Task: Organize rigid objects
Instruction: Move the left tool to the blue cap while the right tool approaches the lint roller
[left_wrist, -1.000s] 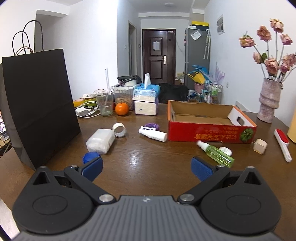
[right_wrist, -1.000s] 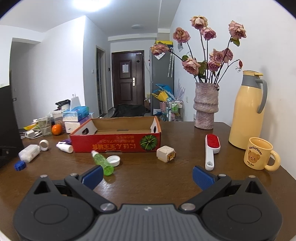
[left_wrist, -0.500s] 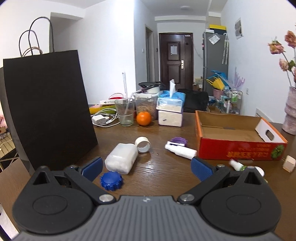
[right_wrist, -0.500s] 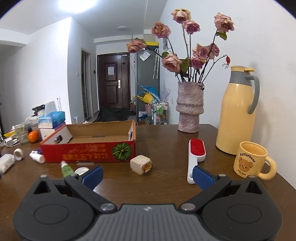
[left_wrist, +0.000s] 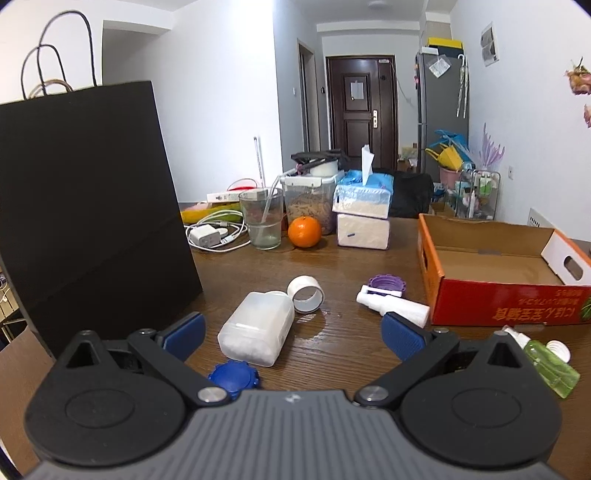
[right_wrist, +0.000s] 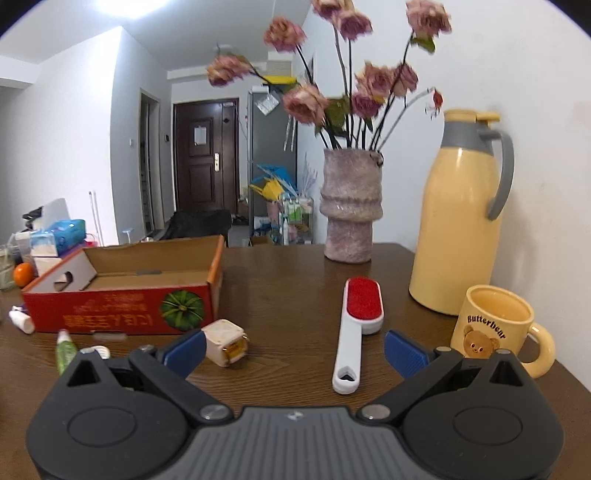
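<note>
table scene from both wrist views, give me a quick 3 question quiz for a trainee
1. True or false: the cardboard box already holds an item.
2. Which item lies between the right hand-held gripper's fingers? A) lint brush B) bear mug C) orange
3. Fill in: the translucent white bottle lies on its ____, in front of the left hand-held gripper.

Key: 1 false; 2 A; 3 side.

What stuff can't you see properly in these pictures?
- Blue cap, left wrist view: its near half is hidden behind the left gripper.
- Green bottle, right wrist view: its lower part is hidden behind the right gripper.
- Flowers, right wrist view: blurred.
- Black bag, left wrist view: inside not visible.
</note>
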